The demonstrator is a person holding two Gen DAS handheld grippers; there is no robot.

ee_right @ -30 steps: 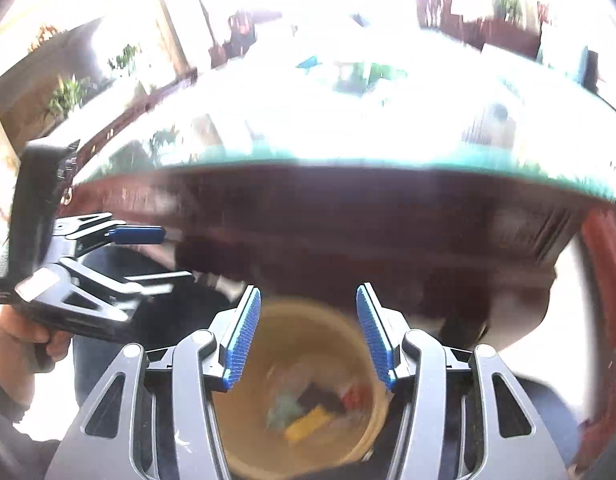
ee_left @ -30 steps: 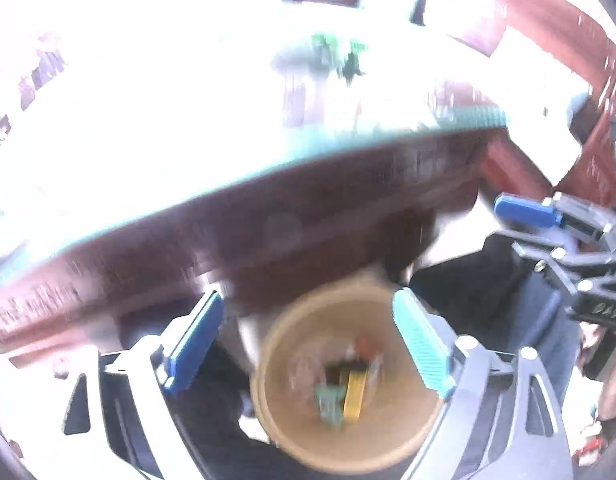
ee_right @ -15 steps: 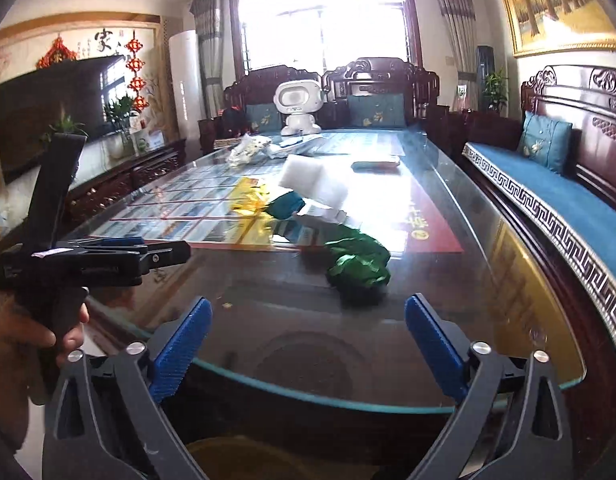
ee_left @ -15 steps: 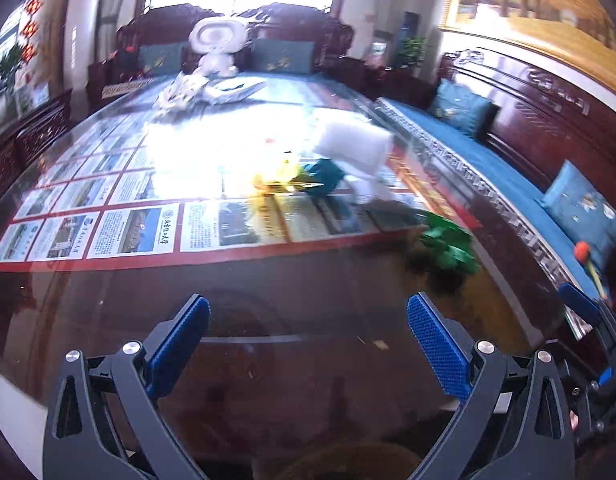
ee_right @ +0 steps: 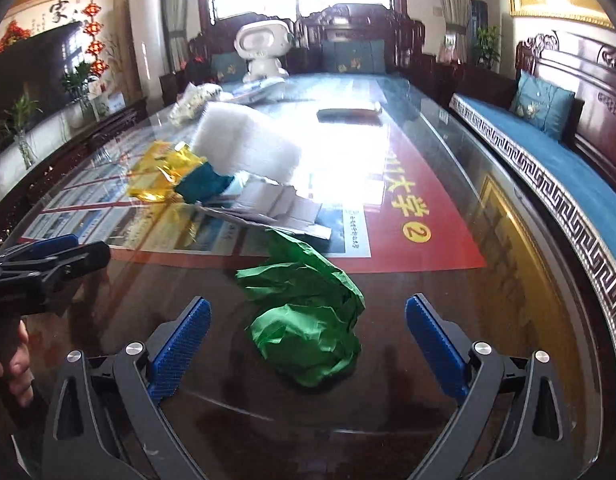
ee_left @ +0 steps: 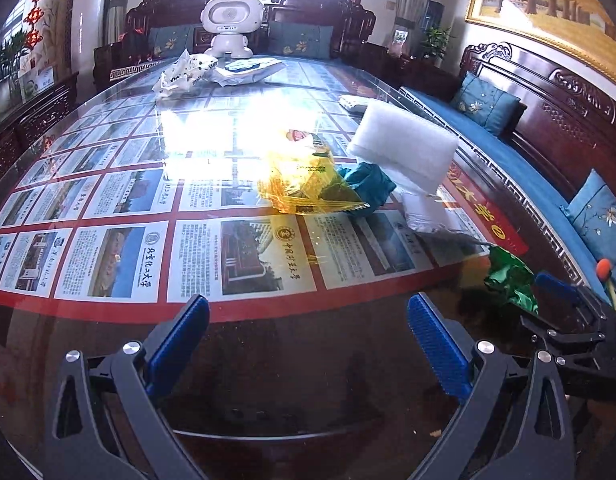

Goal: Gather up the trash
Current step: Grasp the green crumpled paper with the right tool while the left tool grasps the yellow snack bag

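Left wrist view: the bin is gone from sight; the left gripper (ee_left: 308,344), jaws wide and empty, now faces the table's (ee_left: 267,360) near edge.

Right wrist view: the right gripper (ee_right: 308,344), just opened wide, frames green paper (ee_right: 308,320) near that edge, likely next.

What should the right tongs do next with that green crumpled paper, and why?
Probably ease the right tongs forward and down around the green crumpled paper, then squeeze. Their jaws have just been opening and now stand wide with nothing pinched; the paper lies on the glass table right ahead, lined up with the gap. It is the nearest trash, so grabbing it first seems sensible.
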